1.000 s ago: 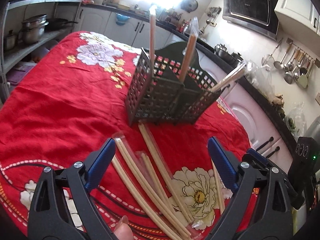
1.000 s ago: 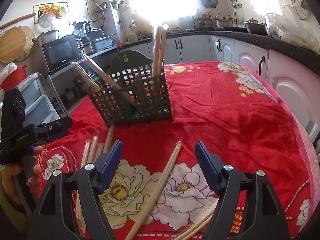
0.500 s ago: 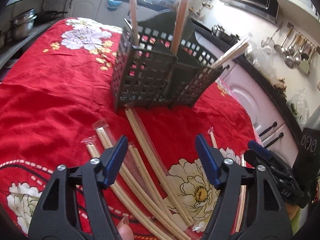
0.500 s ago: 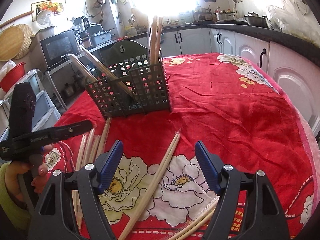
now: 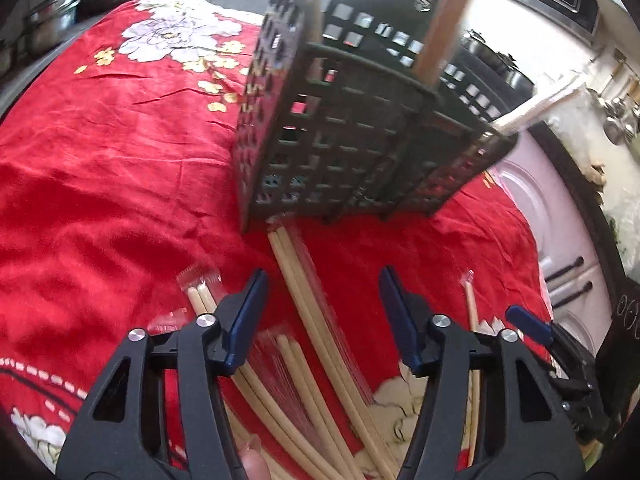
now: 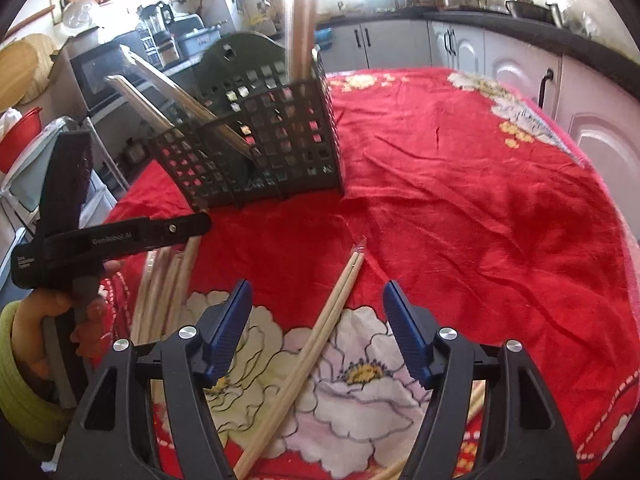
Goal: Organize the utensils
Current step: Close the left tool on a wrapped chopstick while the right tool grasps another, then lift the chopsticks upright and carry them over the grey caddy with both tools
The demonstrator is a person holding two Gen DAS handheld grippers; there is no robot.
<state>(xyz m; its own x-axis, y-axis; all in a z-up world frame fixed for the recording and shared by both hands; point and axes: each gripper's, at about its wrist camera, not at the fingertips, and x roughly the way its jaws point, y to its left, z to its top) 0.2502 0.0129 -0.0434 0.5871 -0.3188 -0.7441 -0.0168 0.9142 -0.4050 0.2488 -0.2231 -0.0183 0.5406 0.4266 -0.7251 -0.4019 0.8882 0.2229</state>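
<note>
Covering the table is a red cloth (image 6: 460, 184) printed with big white flowers, and around it runs a busy kitchen: white cupboards (image 6: 516, 64) under a dark counter, a microwave (image 6: 96, 68) on a shelf, pots (image 5: 52, 20) stacked off to one side and ladles (image 5: 618, 116) hanging on the wall. A dark perforated basket (image 5: 344, 148) with several compartments stands on the cloth, with a few wrapped pairs of chopsticks already upright or leaning in it. More chopsticks (image 5: 308, 320) in clear sleeves lie loose on the cloth just in front of the basket, one pair with its tip right at the basket's foot.

The left gripper (image 5: 320, 300) hangs over these loose pairs with its blue-padded jaws about half apart; they have just been closing, with chopsticks lying below the gap, though the pads grip nothing. The right gripper (image 6: 316, 316) is held above a single pair (image 6: 320, 344) lying across a printed flower; its jaws are fairly wide, have narrowed a little, and touch nothing. A hand (image 6: 52, 320) in a green sleeve holds the left tool.
</note>
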